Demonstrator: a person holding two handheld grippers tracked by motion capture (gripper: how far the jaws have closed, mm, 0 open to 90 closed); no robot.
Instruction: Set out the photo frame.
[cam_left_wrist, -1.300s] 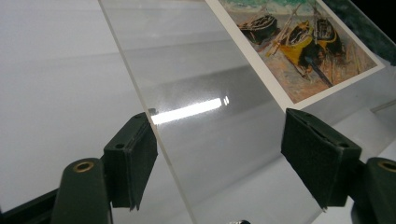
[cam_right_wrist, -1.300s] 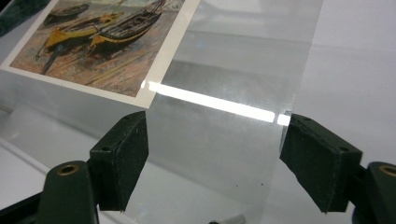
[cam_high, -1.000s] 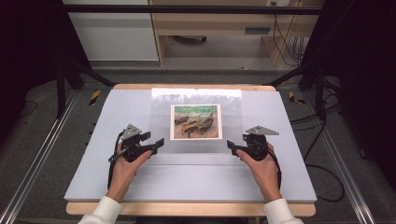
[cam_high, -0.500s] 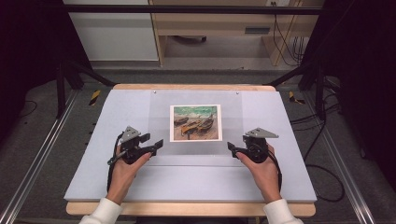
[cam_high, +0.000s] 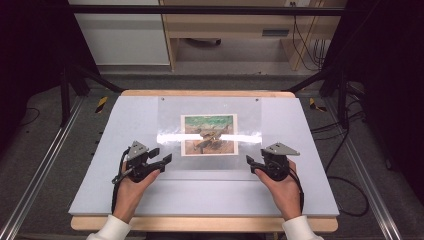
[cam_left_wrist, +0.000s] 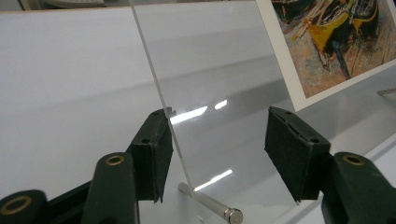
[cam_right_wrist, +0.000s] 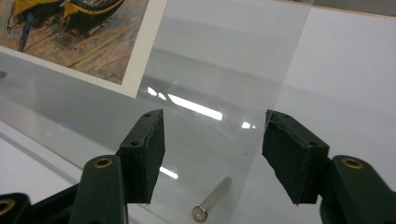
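High view: a clear acrylic sheet (cam_high: 210, 135) lies flat on the white table (cam_high: 100, 130), reaching from near the far edge toward the middle, with a painted print of boats (cam_high: 209, 134) under it at the centre and a bright streak of glare across it. The left gripper (cam_high: 159, 159) sits at the sheet's near left corner, the right gripper (cam_high: 251, 164) at its near right corner, each held in a hand (cam_high: 131, 187) that enters from the near edge.

Left gripper view: the jaws have just been closing yet stand apart, the sheet's side edge (cam_left_wrist: 159, 88) just beside one pad, the other pad clear of it. A small metal pin (cam_left_wrist: 212, 205) stands between them.

Right gripper view: the jaws, likewise just closing, straddle the sheet's corner (cam_right_wrist: 275, 93) without pressing it; a second metal pin (cam_right_wrist: 212, 199) stands between them.
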